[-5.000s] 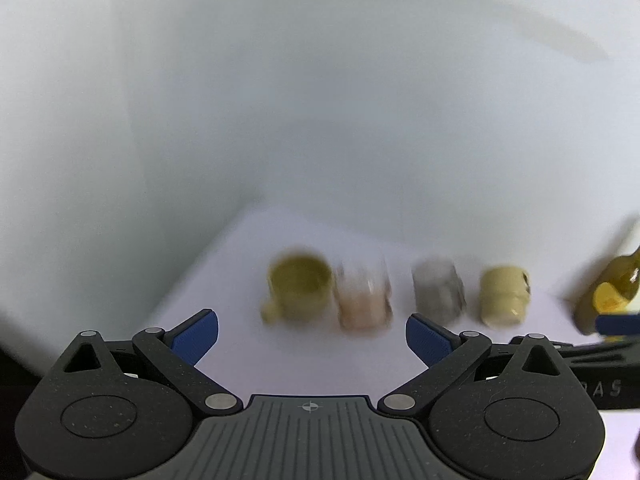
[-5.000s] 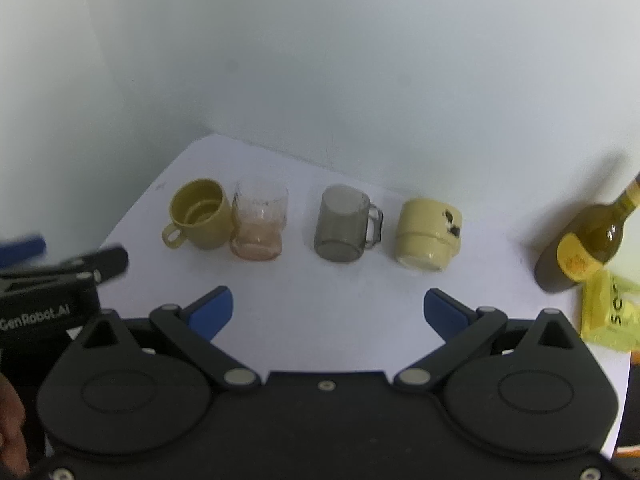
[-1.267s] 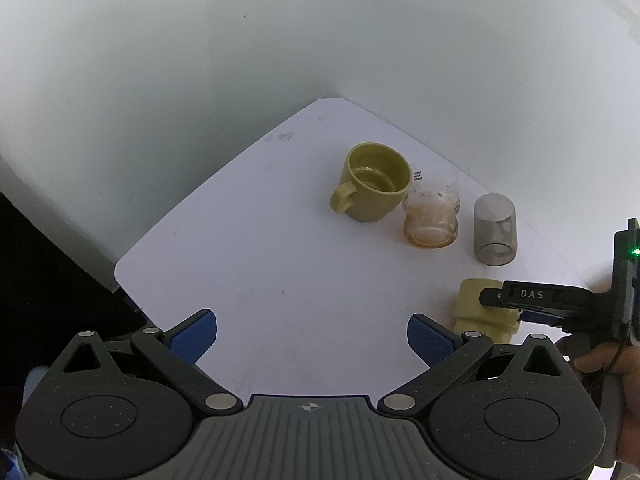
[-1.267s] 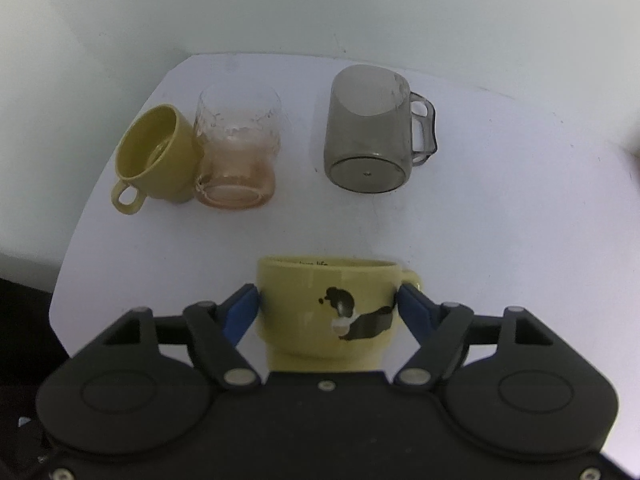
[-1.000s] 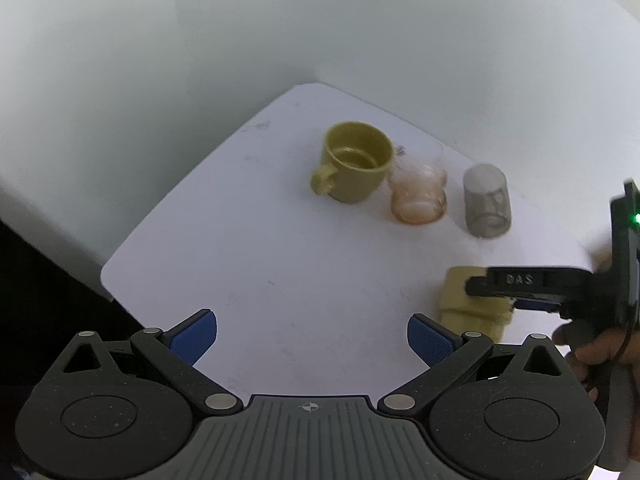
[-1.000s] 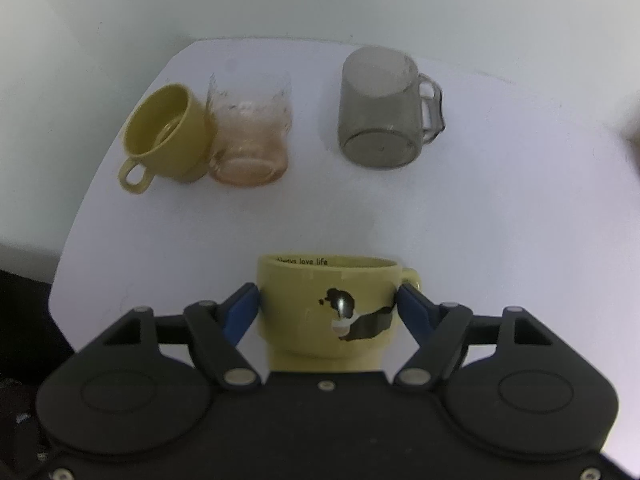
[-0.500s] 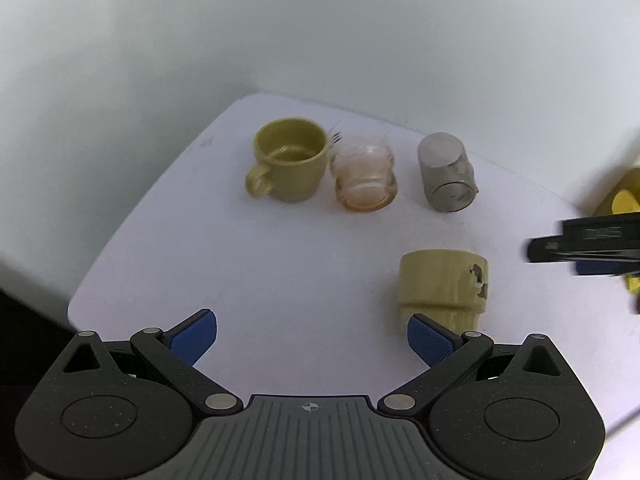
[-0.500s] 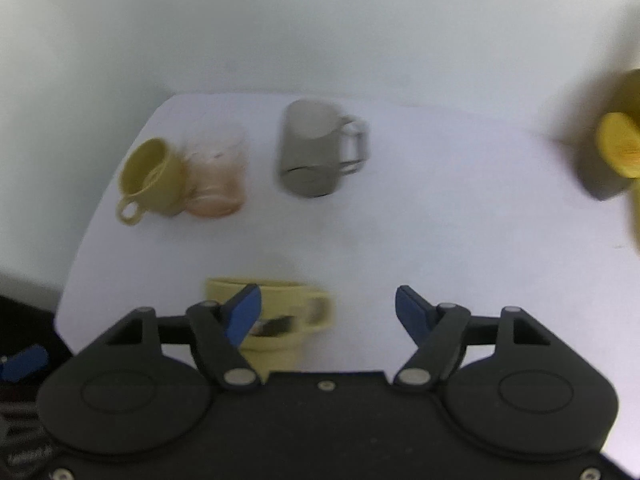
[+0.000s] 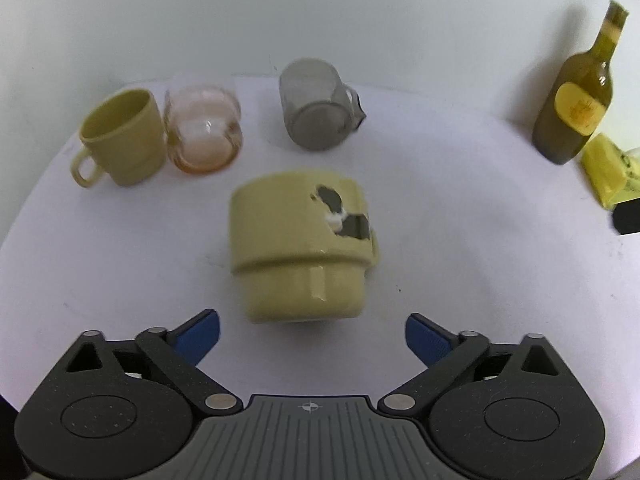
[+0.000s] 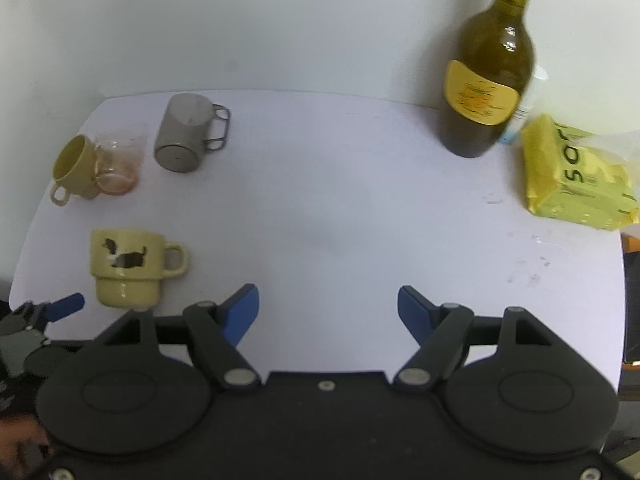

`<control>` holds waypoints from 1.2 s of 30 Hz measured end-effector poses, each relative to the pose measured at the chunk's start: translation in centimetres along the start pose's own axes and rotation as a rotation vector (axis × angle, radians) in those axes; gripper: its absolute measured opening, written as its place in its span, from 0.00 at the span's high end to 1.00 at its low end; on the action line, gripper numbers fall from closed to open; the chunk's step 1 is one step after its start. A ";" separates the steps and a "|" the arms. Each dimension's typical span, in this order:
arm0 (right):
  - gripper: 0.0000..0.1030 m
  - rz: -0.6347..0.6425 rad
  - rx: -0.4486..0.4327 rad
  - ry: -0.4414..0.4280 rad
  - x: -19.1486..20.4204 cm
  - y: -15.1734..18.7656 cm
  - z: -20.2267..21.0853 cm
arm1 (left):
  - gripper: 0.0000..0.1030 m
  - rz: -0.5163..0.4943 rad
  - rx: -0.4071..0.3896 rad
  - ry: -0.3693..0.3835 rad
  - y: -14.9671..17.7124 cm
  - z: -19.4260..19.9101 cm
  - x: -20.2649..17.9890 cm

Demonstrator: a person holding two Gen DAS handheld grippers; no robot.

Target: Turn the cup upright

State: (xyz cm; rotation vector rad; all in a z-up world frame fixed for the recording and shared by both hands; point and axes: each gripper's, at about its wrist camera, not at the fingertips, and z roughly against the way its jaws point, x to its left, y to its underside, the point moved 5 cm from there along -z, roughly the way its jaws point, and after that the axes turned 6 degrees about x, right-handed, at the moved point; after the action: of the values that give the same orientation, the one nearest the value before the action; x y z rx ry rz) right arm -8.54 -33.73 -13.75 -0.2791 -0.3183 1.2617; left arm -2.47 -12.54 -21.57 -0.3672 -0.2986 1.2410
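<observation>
White table (image 10: 340,208), rounded at the corners, set against a pale wall (image 10: 280,20). On the far right, upright against the wall, a green bottle (image 10: 486,72) with a yellow label; also in the left view (image 9: 576,92). Just beside it to the right, a yellow packet (image 10: 576,176) lying flat, printed in dark letters, seen too at the edge of the left view (image 9: 610,170).

In the foreground of the right view, the right gripper (image 10: 328,306), black-bodied with blue pads, spread wide and holding nothing, over bare table well apart from every cup. In the left view, the left gripper (image 9: 312,330), likewise spread wide and holding nothing, pads either side of the space just short of the cup, not touching it. One blue pad of it visible at the lower left of the right view, near the cup's base.

Near the left front edge, standing upright on its narrower stepped base, the cream cup (image 10: 128,266) with a dark animal print, handle to the right, mouth up; large and slightly blurred in the left view (image 9: 300,248).

Behind it, in a row near the far left corner: grey cup (image 10: 186,138) upside down, handle to the right, seen also in the left view (image 9: 318,114); pink glass (image 10: 118,162) upright, touching or just beside the olive cup (image 10: 76,170), also upright, handle to the left front. Same pair in the left view: glass (image 9: 202,134), olive cup (image 9: 122,138).
</observation>
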 end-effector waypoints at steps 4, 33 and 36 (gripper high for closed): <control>0.28 -0.008 0.014 -0.013 -1.4 0.5 -0.2 | 0.08 -0.023 -0.026 -0.088 -0.3 -1.6 -0.5; 0.28 -0.128 -0.017 -0.057 -2.8 0.5 -0.6 | 0.35 0.332 0.189 0.095 -9.2 -1.7 1.8; 0.28 -0.143 -0.019 -0.048 -3.1 0.6 -0.5 | 0.34 0.337 0.200 0.083 -9.7 -2.1 1.8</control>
State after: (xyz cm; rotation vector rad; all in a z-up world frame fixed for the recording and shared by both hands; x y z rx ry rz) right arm -9.73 -36.52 -14.70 -0.2381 -0.3852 1.1262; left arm 7.30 -13.81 -19.29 -0.3028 -0.0390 1.5665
